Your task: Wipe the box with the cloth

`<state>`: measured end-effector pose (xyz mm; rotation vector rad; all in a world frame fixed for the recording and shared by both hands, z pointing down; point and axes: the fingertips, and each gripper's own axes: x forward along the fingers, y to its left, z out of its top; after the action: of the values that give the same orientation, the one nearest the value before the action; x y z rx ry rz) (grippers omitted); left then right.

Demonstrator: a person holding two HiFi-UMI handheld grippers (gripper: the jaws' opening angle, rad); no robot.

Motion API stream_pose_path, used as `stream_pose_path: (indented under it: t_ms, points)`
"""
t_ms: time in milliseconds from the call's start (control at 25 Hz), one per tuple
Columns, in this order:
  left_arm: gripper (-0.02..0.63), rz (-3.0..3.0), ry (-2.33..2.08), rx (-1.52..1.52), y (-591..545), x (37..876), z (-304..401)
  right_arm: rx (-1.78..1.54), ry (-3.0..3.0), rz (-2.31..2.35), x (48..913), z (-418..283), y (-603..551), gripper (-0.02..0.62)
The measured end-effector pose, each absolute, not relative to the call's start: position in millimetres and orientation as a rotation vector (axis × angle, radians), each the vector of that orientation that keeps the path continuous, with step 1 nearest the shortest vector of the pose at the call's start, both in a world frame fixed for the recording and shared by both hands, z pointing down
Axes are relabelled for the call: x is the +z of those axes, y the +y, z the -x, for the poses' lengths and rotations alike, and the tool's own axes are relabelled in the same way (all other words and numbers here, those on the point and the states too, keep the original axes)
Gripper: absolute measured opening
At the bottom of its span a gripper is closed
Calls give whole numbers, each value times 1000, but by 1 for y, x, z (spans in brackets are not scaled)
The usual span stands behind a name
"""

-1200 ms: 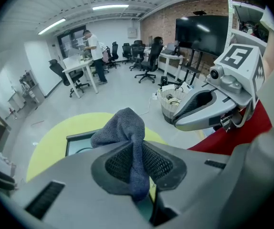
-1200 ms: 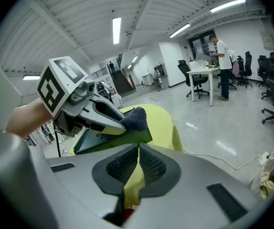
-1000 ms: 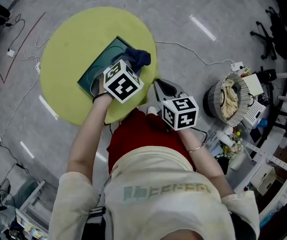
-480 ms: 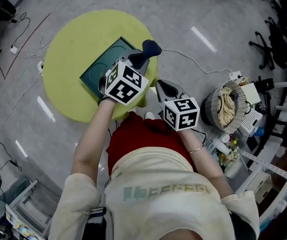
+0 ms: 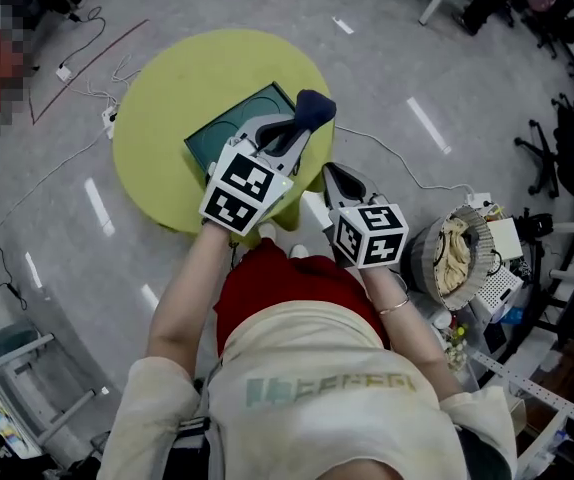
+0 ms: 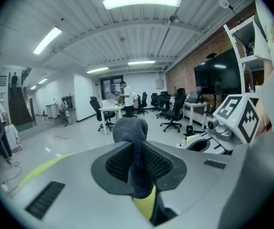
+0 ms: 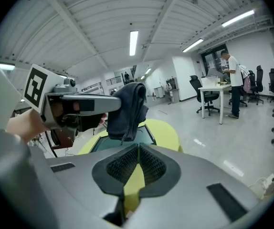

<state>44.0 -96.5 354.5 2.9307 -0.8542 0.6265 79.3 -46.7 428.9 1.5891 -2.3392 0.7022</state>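
A dark green box [image 5: 229, 138] lies on the round yellow table [image 5: 167, 98]. My left gripper [image 5: 302, 126] is shut on a dark blue cloth [image 5: 315, 106] and holds it in the air over the table's right edge, off the box. In the left gripper view the cloth [image 6: 132, 132] is pinched between the jaws and sticks up above them. My right gripper [image 5: 329, 171] is shut with nothing in it, just right of the left one. The right gripper view shows the cloth [image 7: 130, 106] hanging from the left gripper [image 7: 79, 104] above the box [image 7: 100, 142].
A round basket [image 5: 457, 243] holding fabric stands on the floor to the right, with shelving beside it. Cables [image 5: 77, 63] trail over the floor left of the table. Office chairs and desks [image 6: 110, 111] fill the room beyond, where a person [image 6: 126, 97] stands.
The left gripper has lifted the cloth off the box's far corner and carried it up and to the right. The right gripper has stayed close beside it.
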Motion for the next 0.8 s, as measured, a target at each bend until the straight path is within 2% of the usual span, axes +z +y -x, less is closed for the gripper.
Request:
stream_pose_path:
  t_ms: [800]
  points:
    - [69, -2701, -1293, 318, -46, 333, 13, 558, -2553, -1523, 376, -79, -37, 38]
